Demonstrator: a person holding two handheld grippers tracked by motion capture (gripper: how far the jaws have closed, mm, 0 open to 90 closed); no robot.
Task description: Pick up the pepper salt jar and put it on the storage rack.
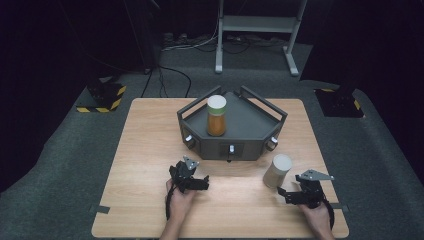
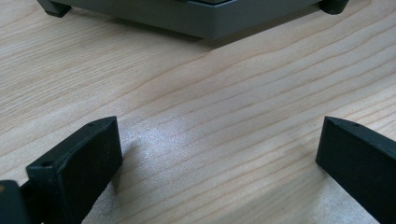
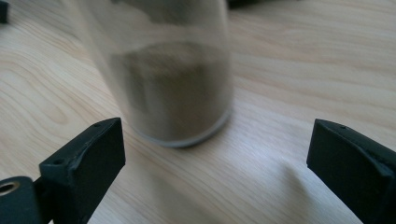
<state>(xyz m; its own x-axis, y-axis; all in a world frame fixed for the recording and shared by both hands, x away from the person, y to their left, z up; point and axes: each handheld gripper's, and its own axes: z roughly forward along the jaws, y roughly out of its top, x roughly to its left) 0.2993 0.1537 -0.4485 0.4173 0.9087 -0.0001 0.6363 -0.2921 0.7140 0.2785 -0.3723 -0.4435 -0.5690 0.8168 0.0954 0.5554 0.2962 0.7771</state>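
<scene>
Right gripper spread wide, grey-filled jar upright at 12 o'clock, untouched. Left gripper likewise spread over bare table, grey tray at 12 o'clock.

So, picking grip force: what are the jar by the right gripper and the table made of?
The jar looks like clear glass or plastic; brownish powder shows through its wall. Which one, I cannot tell. The table looks like pale wood or laminate with printed-looking grain and a faint sheen.

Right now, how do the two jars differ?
The orange-filled jar stands on the grey tray; the brown-filled jar stands on the bare table, just ahead of the open right gripper. Their contents differ in colour, orange against dull brown. Both are upright with pale lids.
</scene>
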